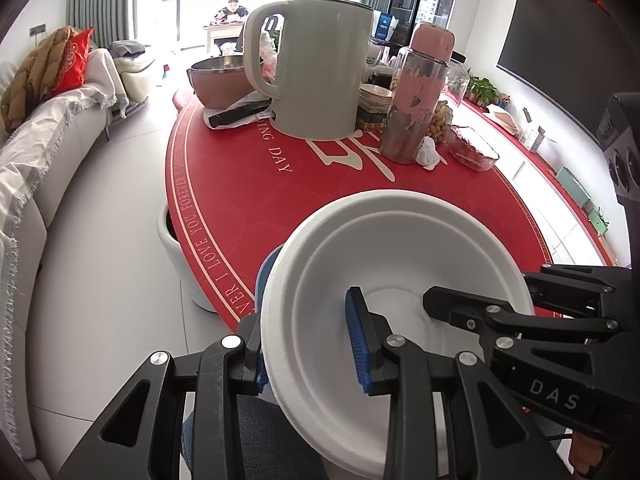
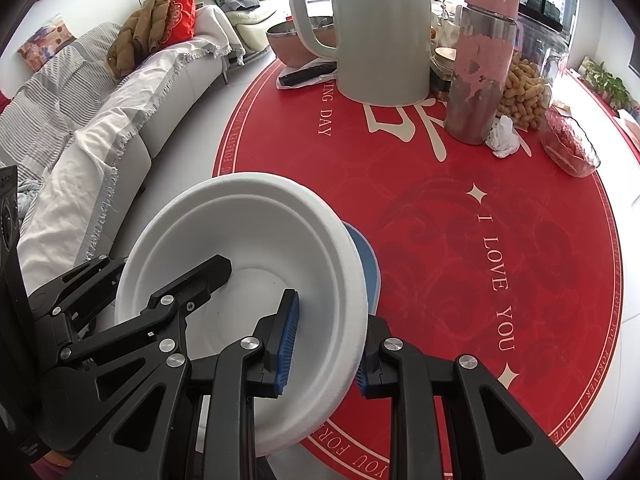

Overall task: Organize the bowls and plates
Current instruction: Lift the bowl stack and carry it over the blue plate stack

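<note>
A white foam bowl hangs tilted over the near edge of the round red table. My left gripper is shut on the bowl's left rim, one blue pad inside and one outside. My right gripper is shut on the opposite rim of the same white bowl. Each gripper also shows in the other's view, clamped across the rim: the right gripper and the left gripper. A blue dish sits right under the bowl, mostly hidden; a sliver of this blue dish shows at the left.
At the table's far side stand a large grey kettle, a pink worn flask, a metal bowl, peanuts, a crumpled tissue and a wrapped red dish. A sofa runs along the left. A person sits far back.
</note>
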